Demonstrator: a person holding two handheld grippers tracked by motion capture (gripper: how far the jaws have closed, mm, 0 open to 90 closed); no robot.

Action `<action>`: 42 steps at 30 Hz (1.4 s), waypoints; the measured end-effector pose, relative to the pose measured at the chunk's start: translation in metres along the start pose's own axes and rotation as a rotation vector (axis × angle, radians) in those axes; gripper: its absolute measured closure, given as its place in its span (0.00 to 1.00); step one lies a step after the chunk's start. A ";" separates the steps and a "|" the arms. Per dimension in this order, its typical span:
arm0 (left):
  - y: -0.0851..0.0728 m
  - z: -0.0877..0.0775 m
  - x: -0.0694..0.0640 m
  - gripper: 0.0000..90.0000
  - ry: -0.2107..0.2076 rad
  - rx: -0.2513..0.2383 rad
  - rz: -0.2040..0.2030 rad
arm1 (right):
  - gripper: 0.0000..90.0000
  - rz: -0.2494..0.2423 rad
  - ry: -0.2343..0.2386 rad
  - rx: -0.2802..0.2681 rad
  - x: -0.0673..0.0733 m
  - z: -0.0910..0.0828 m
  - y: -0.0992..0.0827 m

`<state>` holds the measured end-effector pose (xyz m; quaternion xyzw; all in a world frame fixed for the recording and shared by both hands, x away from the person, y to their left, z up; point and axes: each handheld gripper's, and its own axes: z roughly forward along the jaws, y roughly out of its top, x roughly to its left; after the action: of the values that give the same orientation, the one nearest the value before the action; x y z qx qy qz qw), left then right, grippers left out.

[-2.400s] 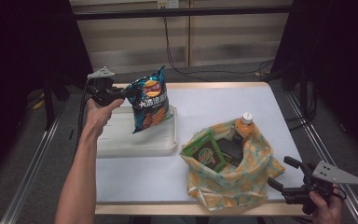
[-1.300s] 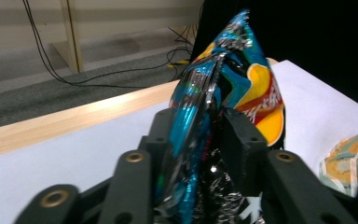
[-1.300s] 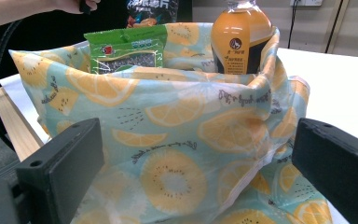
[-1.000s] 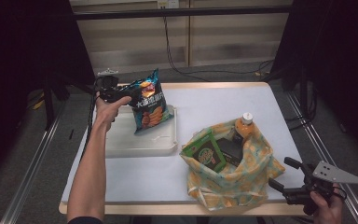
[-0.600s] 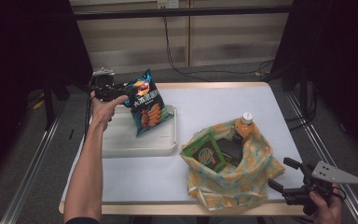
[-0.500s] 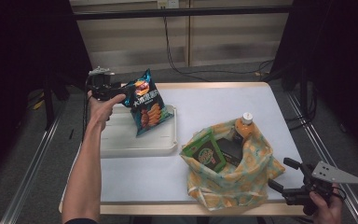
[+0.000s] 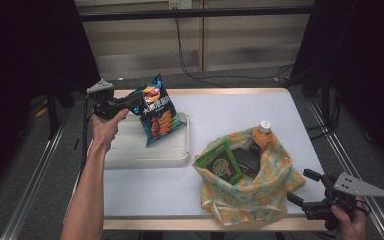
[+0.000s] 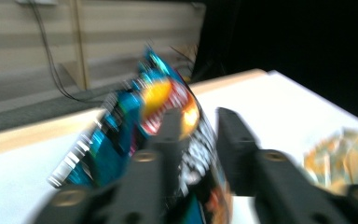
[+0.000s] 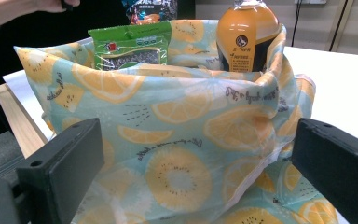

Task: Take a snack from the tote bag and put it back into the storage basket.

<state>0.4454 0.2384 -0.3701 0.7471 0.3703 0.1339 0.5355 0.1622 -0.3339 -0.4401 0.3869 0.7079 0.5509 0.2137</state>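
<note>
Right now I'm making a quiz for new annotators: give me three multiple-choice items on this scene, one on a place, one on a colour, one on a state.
1. Where does the chip bag rest?
A. in the cloth bag
B. on the white tray
C. on the floor

2. What colour is the bottle's cap?
A. white
B. red
C. black

3. How do the right gripper's jaws stand?
A. shut on the bottle
B. shut on the tray
C. open, holding nothing

Answers:
1 B: its lower end sits on the tray.
2 A: the cap shows white above the cloth bag.
3 C: the jaws stand wide apart before the cloth bag.
</note>
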 end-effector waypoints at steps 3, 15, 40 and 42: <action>-0.011 0.002 -0.003 1.00 -0.043 0.031 -0.004 | 0.02 -0.001 -0.005 -0.001 0.000 0.000 0.000; -0.072 0.019 -0.013 1.00 -0.112 0.266 0.011 | 0.02 -0.004 -0.011 0.006 -0.001 0.002 0.000; -0.071 0.061 0.007 1.00 -0.014 0.477 -0.025 | 0.02 0.001 -0.014 0.014 -0.002 0.002 -0.001; -0.067 0.066 0.008 1.00 0.008 0.488 -0.021 | 0.02 -0.001 -0.014 0.014 -0.002 0.002 -0.001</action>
<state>0.4629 0.2077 -0.4572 0.8499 0.4018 0.0379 0.3388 0.1646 -0.3337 -0.4418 0.3919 0.7104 0.5431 0.2164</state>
